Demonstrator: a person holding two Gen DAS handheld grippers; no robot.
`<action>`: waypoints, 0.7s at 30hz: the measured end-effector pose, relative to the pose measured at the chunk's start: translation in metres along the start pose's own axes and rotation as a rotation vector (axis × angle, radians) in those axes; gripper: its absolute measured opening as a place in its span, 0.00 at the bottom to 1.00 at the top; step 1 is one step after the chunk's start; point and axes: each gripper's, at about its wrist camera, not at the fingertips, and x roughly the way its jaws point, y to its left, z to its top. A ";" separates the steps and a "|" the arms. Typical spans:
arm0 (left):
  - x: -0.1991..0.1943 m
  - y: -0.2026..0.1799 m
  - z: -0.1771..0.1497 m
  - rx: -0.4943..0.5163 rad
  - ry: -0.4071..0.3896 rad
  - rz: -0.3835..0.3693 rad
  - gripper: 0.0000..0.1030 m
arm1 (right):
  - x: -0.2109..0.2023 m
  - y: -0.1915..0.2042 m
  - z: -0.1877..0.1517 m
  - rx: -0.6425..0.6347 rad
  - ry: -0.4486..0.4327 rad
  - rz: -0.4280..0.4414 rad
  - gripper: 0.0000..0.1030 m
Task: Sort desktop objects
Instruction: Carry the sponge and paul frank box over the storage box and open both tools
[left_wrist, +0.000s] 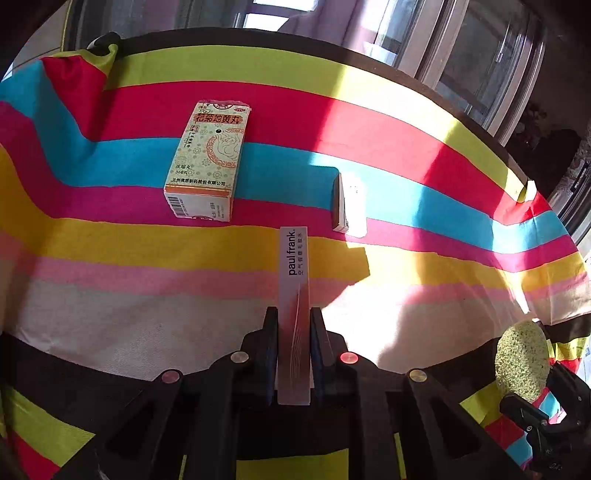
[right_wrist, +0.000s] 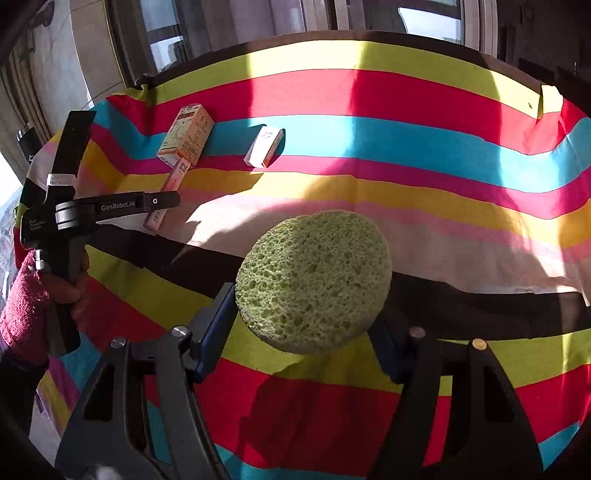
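Left wrist view: the slim box (left_wrist: 293, 295) marked "paul frank." sits clenched between the left gripper (left_wrist: 293, 317) jaws, held near its lower half, its far end pointing to 12 o'clock over the striped cloth (left_wrist: 110, 240). It looks light and stiff, thin card that could crush; gripping its narrow faces low down seems sound, though the long free end may swing. At 11 o'clock lies the medicine box (left_wrist: 207, 158), flat on the cloth; at 1 o'clock a small white box (left_wrist: 341, 203) stands on edge, apart from both. At 4 o'clock the sponge (left_wrist: 522, 360) shows. In the right wrist view the right gripper (right_wrist: 306, 314) grasps this round green sponge (right_wrist: 314, 284) by its edges; it is soft, light and porous, and will squash under pressure. No container is visible.
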 end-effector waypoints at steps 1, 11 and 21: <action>-0.011 -0.001 -0.004 0.012 -0.006 0.000 0.15 | -0.001 0.006 0.000 -0.006 -0.003 0.012 0.68; -0.143 0.017 -0.075 0.092 -0.086 0.121 0.15 | -0.018 0.110 -0.019 -0.132 0.012 0.131 0.68; -0.265 0.110 -0.148 -0.079 -0.185 0.326 0.15 | -0.052 0.276 -0.040 -0.376 0.002 0.375 0.68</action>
